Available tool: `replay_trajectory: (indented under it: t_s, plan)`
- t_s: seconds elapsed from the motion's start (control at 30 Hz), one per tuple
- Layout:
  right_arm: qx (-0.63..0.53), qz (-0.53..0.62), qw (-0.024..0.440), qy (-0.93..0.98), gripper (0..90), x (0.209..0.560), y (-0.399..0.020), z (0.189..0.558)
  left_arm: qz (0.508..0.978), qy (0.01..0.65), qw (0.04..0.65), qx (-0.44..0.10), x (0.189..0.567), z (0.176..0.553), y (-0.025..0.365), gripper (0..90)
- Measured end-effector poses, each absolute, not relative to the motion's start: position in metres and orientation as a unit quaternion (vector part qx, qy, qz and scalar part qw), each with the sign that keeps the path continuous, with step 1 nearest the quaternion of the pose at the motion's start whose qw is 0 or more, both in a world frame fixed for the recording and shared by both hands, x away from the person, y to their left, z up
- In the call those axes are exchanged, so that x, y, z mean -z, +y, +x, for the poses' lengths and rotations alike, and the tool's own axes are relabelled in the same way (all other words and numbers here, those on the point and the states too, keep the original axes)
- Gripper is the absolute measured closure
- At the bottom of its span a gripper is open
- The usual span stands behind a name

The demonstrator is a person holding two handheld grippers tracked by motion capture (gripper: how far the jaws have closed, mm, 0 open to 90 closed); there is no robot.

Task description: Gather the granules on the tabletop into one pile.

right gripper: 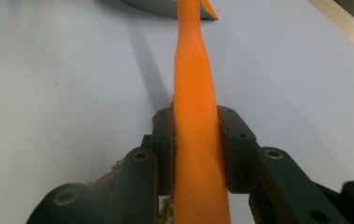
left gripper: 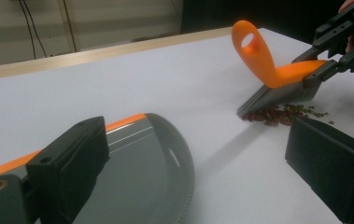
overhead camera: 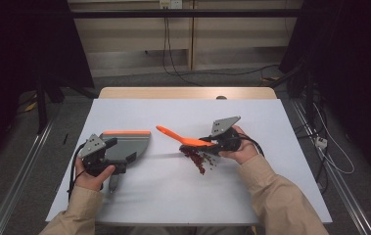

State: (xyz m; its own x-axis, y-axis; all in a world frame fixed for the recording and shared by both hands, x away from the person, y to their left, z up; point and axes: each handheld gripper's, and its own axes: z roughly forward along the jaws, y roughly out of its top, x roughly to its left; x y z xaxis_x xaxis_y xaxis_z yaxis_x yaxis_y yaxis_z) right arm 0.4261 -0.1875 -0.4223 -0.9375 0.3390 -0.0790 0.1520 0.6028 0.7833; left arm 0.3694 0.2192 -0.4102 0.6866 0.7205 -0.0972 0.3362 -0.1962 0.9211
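Note:
My right gripper [overhead camera: 208, 143] [right gripper: 195, 119] is shut on the orange handle of a small brush [overhead camera: 191, 141] [right gripper: 195, 154], right of the table's middle. The handle's looped end points up and left. The brush's dark bristles [left gripper: 277, 95] stand at the edge of a small pile of red beans [overhead camera: 197, 160] [left gripper: 279, 114]. At the left lies a grey dustpan [overhead camera: 129, 143] [left gripper: 151, 177] with an orange lip. My left gripper [overhead camera: 126, 161] [left gripper: 198, 135] hangs over it with jaws wide apart: one jaw sits above the pan, the other over bare table.
The white table top [overhead camera: 173, 196] has free room in front and behind. Its wooden far edge [overhead camera: 188, 93] borders a grey floor with cables. Dark stands and rails flank both sides. The person's beige sleeves come in from the bottom.

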Motion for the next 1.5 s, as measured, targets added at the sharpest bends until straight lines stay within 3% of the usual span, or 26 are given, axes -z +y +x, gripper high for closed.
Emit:
replay_trajectory:
  t_s: [0.83, 1.27, 1.5]
  plan:
    - [-0.432, 0.139, 0.126, 0.882, 71.3, 0.417, -0.19, 0.404, 0.751, 0.348, 0.53, -0.182, 0.409, 0.368, 0.218, 5.9]
    - [-0.509, 0.325, 0.146, 0.784, 71.3, 0.398, -0.184, 0.403, 0.751, 0.347, 0.532, -0.184, 0.408, 0.368, 0.218, 5.9]
    - [-0.514, 0.421, 0.153, 0.731, 71.3, 0.406, -0.168, 0.394, 0.75, 0.347, 0.532, -0.185, 0.408, 0.368, 0.219, 5.8]
